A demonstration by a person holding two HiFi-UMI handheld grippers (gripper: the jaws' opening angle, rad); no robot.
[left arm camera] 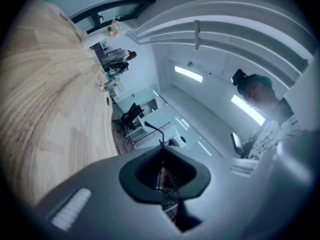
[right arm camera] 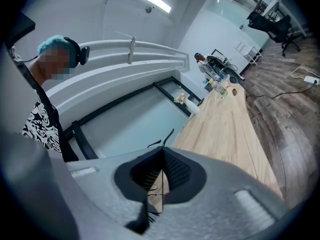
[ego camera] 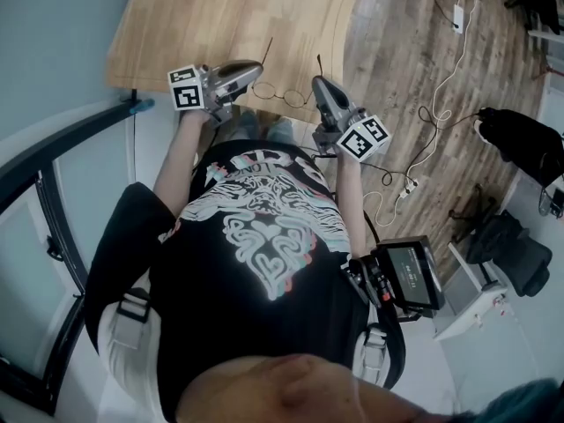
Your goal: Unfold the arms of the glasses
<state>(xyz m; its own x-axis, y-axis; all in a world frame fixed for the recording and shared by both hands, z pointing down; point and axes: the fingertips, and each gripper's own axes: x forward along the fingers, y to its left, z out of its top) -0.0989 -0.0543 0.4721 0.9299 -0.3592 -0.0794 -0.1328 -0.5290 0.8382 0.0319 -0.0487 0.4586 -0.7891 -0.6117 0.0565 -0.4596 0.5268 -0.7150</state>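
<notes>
Your left claw (ego camera: pixel 254 70) and right claw (ego camera: pixel 318 86) are each clamped on the glasses (ego camera: pixel 280 95), held above the bench (ego camera: pixel 220 16) edge.

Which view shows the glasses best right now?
Head view: the glasses show whole, lenses and both arms, held between the left gripper and right gripper. Each gripper view shows only thin wire at its shut jaws.

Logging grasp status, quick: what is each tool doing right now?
Left tool: closed on the glasses.
Right tool: closed on the glasses too.
</notes>
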